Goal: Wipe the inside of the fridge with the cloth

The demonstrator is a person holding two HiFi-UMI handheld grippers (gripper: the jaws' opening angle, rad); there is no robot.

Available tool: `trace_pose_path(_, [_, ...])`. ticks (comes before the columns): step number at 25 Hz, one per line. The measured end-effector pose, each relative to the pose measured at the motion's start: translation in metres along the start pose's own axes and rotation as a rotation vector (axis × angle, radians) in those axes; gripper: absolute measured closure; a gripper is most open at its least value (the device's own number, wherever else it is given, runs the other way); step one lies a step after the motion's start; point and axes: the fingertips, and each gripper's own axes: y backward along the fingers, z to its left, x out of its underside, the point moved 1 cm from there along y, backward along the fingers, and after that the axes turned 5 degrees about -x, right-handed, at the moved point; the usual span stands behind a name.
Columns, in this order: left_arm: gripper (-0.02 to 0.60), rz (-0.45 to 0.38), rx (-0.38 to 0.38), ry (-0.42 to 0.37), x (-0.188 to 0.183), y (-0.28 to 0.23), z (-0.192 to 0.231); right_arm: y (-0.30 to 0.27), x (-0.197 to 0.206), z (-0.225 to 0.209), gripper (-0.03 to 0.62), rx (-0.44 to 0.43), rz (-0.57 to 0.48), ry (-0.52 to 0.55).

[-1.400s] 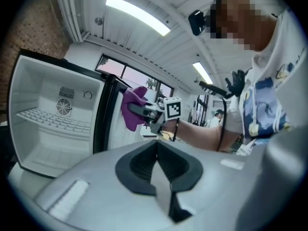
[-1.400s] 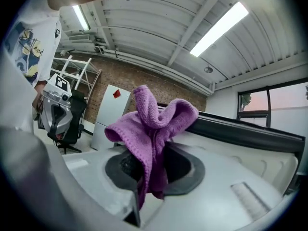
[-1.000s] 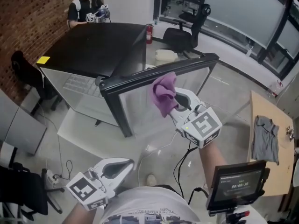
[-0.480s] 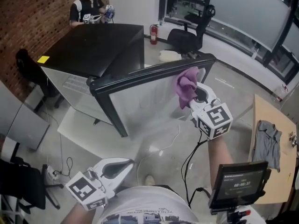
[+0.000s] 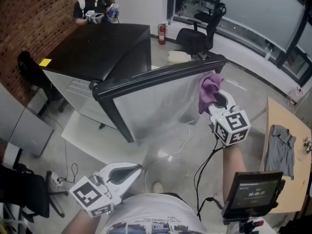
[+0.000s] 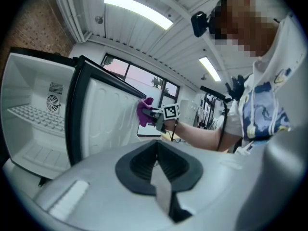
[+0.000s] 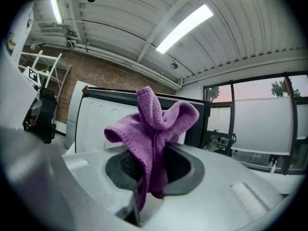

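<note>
The right gripper (image 5: 217, 102) clamped the cloth (image 5: 208, 88), which bunched beyond its jaws near the fridge door (image 5: 156, 106)'s top corner. The left gripper (image 5: 131, 170) was closed and empty.

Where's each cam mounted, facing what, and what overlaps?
Head view: on the head, steeply down at the open fridge door; left gripper, right gripper show.
Left gripper view: on that gripper, past shut fingers toward the fridge; arm, torso show.
Right gripper view: on that gripper, facing the door; fingers clamp purple cloth.
Shared: door, cloth.
</note>
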Motion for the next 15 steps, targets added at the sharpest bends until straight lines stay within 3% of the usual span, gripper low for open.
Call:
trace_pose_path(4, [0.574,0.001,0.012,-0.009,-0.004,-0.001,0.000,0.000,-0.013,0.038,0.513,-0.089,-0.052,0.020])
trace_pose_path(10, [0.574,0.012,0.011,-0.009,-0.004,0.004,0.001,-0.020,-0.037,0.129,0.513,-0.291,-0.119,0.054])
trace_pose_path(15, [0.574,0.015,-0.006,-0.010,-0.006,0.012,0.002,-0.039,-0.048,0.193,0.513,-0.428,-0.126,0.085])
